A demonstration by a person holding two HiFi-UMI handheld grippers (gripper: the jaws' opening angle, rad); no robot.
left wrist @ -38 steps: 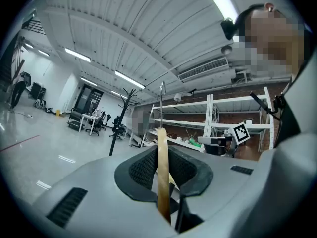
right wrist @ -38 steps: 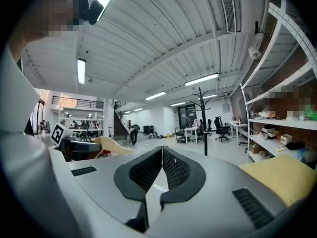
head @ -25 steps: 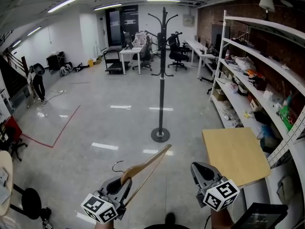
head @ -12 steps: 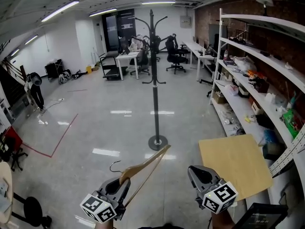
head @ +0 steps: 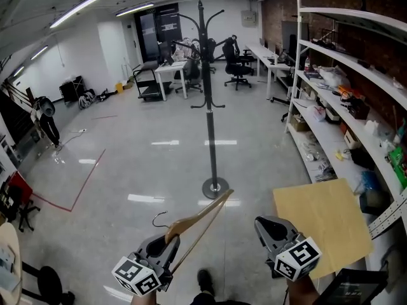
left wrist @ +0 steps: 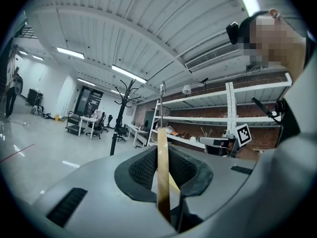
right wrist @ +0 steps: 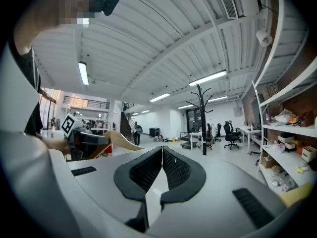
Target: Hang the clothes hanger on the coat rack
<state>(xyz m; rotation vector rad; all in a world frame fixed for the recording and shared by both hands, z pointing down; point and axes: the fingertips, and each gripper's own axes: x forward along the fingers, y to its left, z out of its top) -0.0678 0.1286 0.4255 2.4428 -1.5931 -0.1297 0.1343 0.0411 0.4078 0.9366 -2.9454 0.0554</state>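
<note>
Low at the left of the head view, the left gripper (head: 166,246) is clamped on the wooden clothes hanger (head: 197,218). Its own view confirms it: both jaws press flat against the wood, which stands edge-on between them. The hanger slants up and to the right, and its wire hook (head: 158,218) curls out just beside the gripper's tip. The right gripper (head: 266,226) hangs next to a tan board (head: 324,224), jaws brought together on nothing at all. Out ahead, well apart from both tools, stands the coat rack (head: 210,126), a black pole on a round base (head: 215,187), with curved pegs at the top and a lower ring of pegs partway down.

So the step in hand looks like the carry and approach, and the hanging itself is not yet begun. To do it well, the person needs to close the gap to the rack first. The left gripper should then turn so the hook leads, since right now the hook points off to the side of the pole. The safest way is probably to lift the hook above a peg, lower it over, and part the jaws only once the wire bears on the peg. The hanger may swing on release, so a slow letting-go should tame that. The free right gripper could steady the far arm if it tips.
</note>
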